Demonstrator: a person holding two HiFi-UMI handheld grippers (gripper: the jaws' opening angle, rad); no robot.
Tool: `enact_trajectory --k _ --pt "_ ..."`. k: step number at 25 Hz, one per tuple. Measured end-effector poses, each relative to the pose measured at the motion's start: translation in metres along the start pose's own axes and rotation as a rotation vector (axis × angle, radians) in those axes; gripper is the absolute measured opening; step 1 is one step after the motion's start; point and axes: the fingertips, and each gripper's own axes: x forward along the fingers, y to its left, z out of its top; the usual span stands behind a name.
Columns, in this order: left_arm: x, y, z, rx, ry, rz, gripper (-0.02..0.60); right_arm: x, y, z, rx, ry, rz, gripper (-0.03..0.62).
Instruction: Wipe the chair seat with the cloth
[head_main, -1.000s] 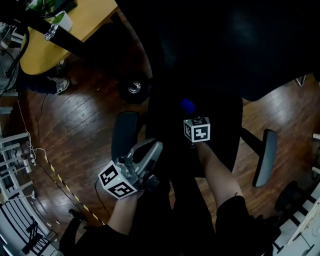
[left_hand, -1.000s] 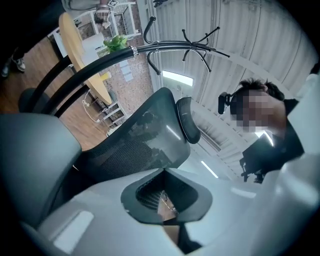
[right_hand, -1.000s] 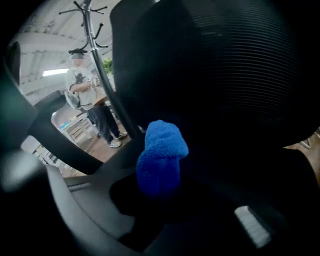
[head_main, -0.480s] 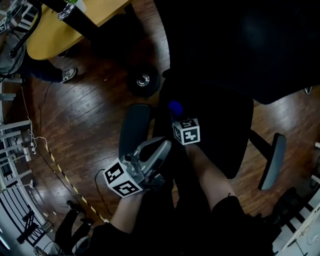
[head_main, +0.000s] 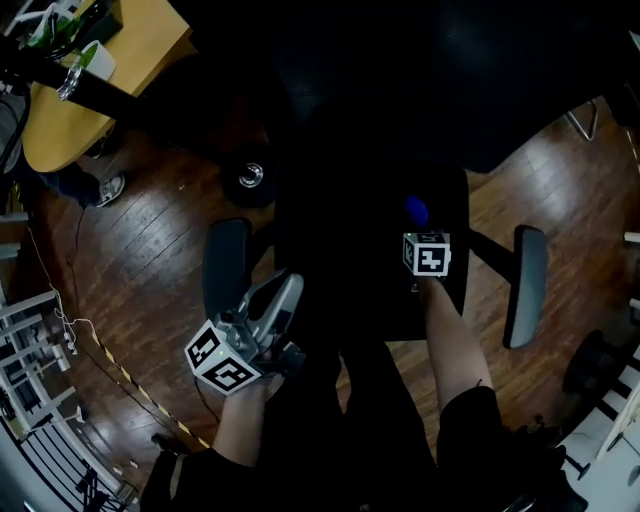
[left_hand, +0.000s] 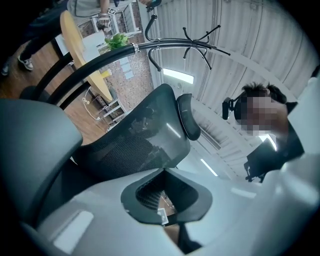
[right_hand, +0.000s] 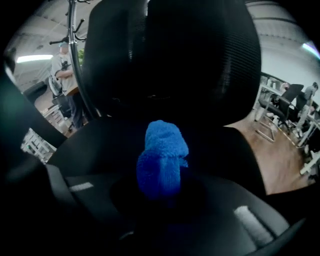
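The blue cloth (head_main: 416, 210) is bunched in my right gripper (head_main: 417, 226), which is shut on it and holds it down at the right part of the black chair seat (head_main: 345, 255). In the right gripper view the cloth (right_hand: 162, 157) sticks up between the dark jaws, facing the black mesh chair back (right_hand: 195, 60). My left gripper (head_main: 288, 285) hangs off the seat's left side, beside the left armrest (head_main: 224, 265), tilted upward with its grey jaws together and nothing in them. The left gripper view looks up past the armrest (left_hand: 30, 145) at the chair back (left_hand: 145, 135).
The right armrest (head_main: 527, 285) flanks the seat. A chair caster (head_main: 250, 178) sits on the wooden floor behind the left armrest. A yellow table (head_main: 70, 105) stands far left, and striped tape (head_main: 130, 385) crosses the floor. A person (right_hand: 62, 70) stands by a coat rack (left_hand: 185, 42).
My right gripper has carried the cloth across the seat, first toward the left edge, then over to the right part. The left gripper has barely moved.
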Motion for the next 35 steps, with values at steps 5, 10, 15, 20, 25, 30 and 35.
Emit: enact_trajectory --k 5,10,15,20,25,30,35 --pt "0.021 -0.015 -0.011 0.008 0.034 -0.032 -0.008 -0.044 -0.085 -0.019 0.066 -0.007 -0.145 0.038" --pt "0.032 -0.029 -0.02 0.021 0.06 -0.056 -0.008 -0.057 -0.106 -0.019 0.111 -0.047 -0.173 0.038" --pt "0.021 -0.03 -0.022 0.041 0.053 -0.05 -0.008 -0.054 -0.104 -0.016 0.114 -0.073 -0.133 0.038" --pt "0.005 -0.032 -0.02 0.032 0.025 -0.046 -0.008 -0.053 -0.077 -0.011 0.142 -0.095 -0.09 0.038" --pt "-0.011 -0.036 -0.01 0.051 -0.022 -0.023 -0.008 -0.026 0.056 0.013 0.076 -0.123 0.145 0.038" --pt "-0.03 -0.04 0.001 0.068 -0.063 0.003 -0.008 -0.012 0.207 0.016 0.021 -0.086 0.409 0.04" --pt "-0.049 -0.042 -0.001 0.079 -0.061 0.011 -0.008 -0.005 0.298 -0.003 -0.078 -0.02 0.57 0.039"
